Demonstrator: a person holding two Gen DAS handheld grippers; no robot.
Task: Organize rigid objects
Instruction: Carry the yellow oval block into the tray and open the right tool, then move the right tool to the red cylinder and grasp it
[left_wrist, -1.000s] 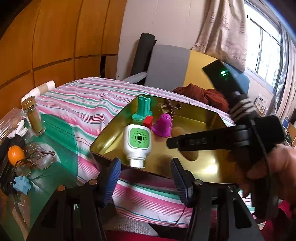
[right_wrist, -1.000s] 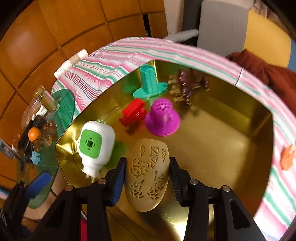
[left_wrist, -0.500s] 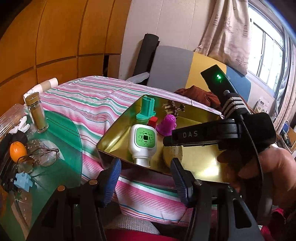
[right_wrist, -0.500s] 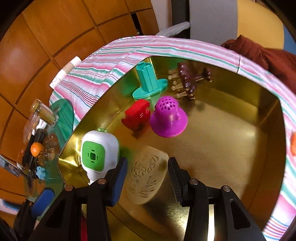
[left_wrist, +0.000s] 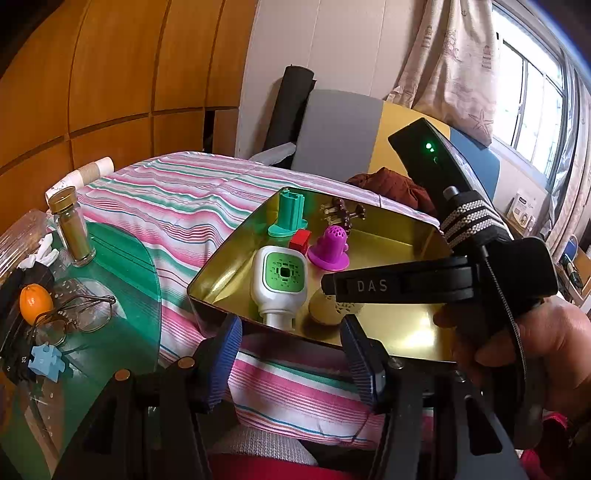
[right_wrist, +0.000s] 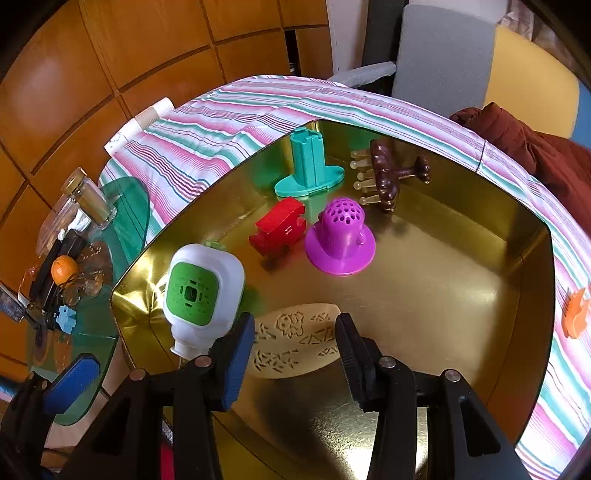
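A gold metal tray (right_wrist: 443, 295) sits on a striped bedspread. It holds a white and green plug-in device (right_wrist: 199, 295), a red puzzle piece (right_wrist: 279, 229), a purple perforated cap (right_wrist: 341, 236), a teal stand (right_wrist: 310, 166) and a brown pronged comb (right_wrist: 386, 177). A tan carved oval (right_wrist: 295, 339) lies flat on the tray floor just below my right gripper (right_wrist: 293, 350), which is open and not gripping it. My left gripper (left_wrist: 293, 354) hangs open and empty at the tray's near rim (left_wrist: 207, 291). The left wrist view shows the oval (left_wrist: 328, 312) under the right tool.
A green glass side table (left_wrist: 129, 277) on the left carries a spice jar (left_wrist: 72, 229), an orange fruit (left_wrist: 35, 302), glasses (left_wrist: 81, 314) and a blue puzzle piece (left_wrist: 46, 362). An orange piece (right_wrist: 576, 314) lies on the bedspread right of the tray. A hand (left_wrist: 535, 350) holds the right tool.
The tan oval stood lengthwise between the right fingers, then tipped over, and now lies crosswise on the tray floor. The left gripper kept still.
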